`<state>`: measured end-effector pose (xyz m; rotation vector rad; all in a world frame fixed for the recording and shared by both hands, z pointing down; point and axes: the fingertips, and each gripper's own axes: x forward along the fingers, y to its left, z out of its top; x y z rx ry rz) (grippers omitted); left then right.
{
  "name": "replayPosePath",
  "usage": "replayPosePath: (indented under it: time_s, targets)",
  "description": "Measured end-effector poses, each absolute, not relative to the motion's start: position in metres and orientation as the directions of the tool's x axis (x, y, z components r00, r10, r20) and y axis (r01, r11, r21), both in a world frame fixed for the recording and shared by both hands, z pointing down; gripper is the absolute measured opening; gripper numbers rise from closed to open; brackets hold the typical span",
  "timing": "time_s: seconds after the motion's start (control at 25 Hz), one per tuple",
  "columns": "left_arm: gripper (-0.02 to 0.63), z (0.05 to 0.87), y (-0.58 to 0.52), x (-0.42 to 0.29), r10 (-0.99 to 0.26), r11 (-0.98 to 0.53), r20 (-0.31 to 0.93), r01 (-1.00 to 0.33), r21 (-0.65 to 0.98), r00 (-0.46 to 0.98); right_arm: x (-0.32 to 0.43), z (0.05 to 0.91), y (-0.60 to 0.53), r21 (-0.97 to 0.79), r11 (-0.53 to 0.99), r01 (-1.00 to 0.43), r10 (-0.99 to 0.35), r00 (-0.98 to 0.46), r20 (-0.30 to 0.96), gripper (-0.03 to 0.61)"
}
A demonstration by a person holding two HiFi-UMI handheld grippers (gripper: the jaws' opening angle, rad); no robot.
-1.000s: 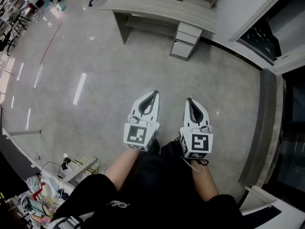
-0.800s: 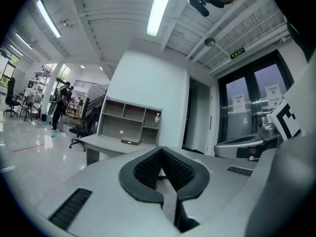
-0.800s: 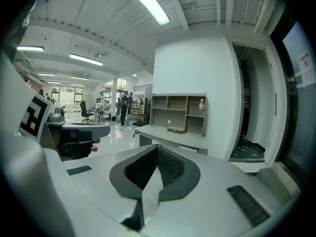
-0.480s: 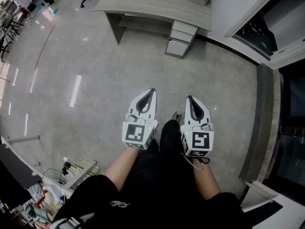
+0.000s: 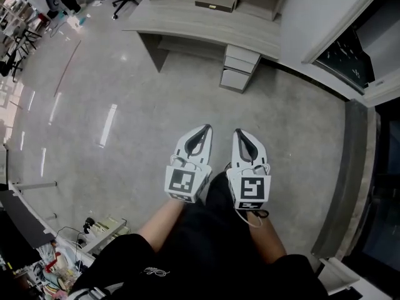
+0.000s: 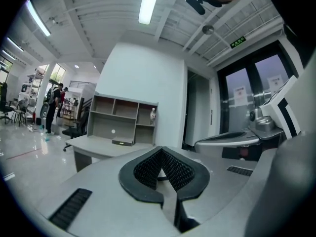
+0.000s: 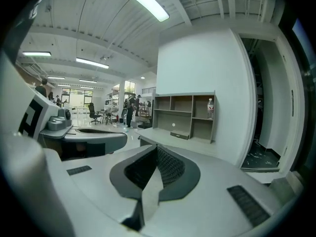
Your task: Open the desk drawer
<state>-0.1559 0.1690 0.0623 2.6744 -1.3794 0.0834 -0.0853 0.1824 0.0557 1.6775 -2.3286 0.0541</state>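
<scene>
Left hand-held gripper (image 5: 204, 129) and right hand-held gripper (image 5: 238, 132) closed, empty, mid-frame; desk (image 5: 200, 24) at top, well apart; drawers (image 5: 239, 67) seemingly shut; opening not begun.

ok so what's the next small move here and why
Probably step toward the desk and bring a gripper up to the drawer stack. Both the left gripper and the right gripper are shut, empty and held over the floor, well short of the drawers, which all look closed.
</scene>
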Motion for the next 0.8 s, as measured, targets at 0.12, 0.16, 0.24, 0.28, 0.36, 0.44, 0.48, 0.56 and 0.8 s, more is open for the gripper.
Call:
replayPosePath:
  time_s: [0.12, 0.16, 0.24, 0.28, 0.36, 0.44, 0.48, 0.56, 0.8]
  targets:
    - [0.005, 0.064, 0.141, -0.123, -0.805, -0.572, 0.126, -0.815, 0.091, 0.579, -0.055, 0.057, 0.154, 0.127, 0.332, -0.935, -0.923, -0.294, 0.249, 0.006]
    - [0.005, 0.065, 0.133, -0.112, -0.804, -0.573, 0.131, -0.815, 0.092, 0.580, -0.045, 0.057, 0.145, 0.133, 0.334, -0.933, -0.923, -0.295, 0.248, 0.006]
    - [0.005, 0.069, 0.120, -0.090, -0.799, -0.576, 0.144, -0.812, 0.092, 0.583, -0.024, 0.058, 0.130, 0.139, 0.338, -0.931, -0.922, -0.297, 0.248, 0.006]
    - [0.005, 0.071, 0.115, -0.079, -0.796, -0.578, 0.153, -0.811, 0.094, 0.585, -0.014, 0.061, 0.125, 0.138, 0.338, -0.931, -0.921, -0.297, 0.253, 0.006]
    - [0.005, 0.077, 0.107, -0.062, -0.791, -0.580, 0.171, -0.809, 0.098, 0.588, 0.005, 0.067, 0.117, 0.121, 0.337, -0.934, -0.916, -0.296, 0.270, 0.006]
    - [0.005, 0.081, 0.098, -0.048, -0.788, -0.580, 0.183, -0.808, 0.098, 0.588, 0.020, 0.071, 0.109, 0.106, 0.333, -0.937, -0.914, -0.294, 0.280, 0.005]
    - [0.005, 0.082, 0.094, -0.043, -0.788, -0.580, 0.188, -0.809, 0.095, 0.587, 0.027, 0.073, 0.106, 0.100, 0.332, -0.938, -0.913, -0.293, 0.283, 0.006]
    - [0.005, 0.085, 0.087, -0.036, -0.789, -0.577, 0.195, -0.811, 0.092, 0.583, 0.036, 0.076, 0.100, 0.085, 0.332, -0.940, -0.911, -0.295, 0.287, 0.006]
    - [0.005, 0.090, 0.071, -0.026, -0.796, -0.563, 0.210, -0.822, 0.090, 0.568, 0.046, 0.083, 0.084, 0.069, 0.346, -0.936, -0.903, -0.312, 0.294, 0.006]
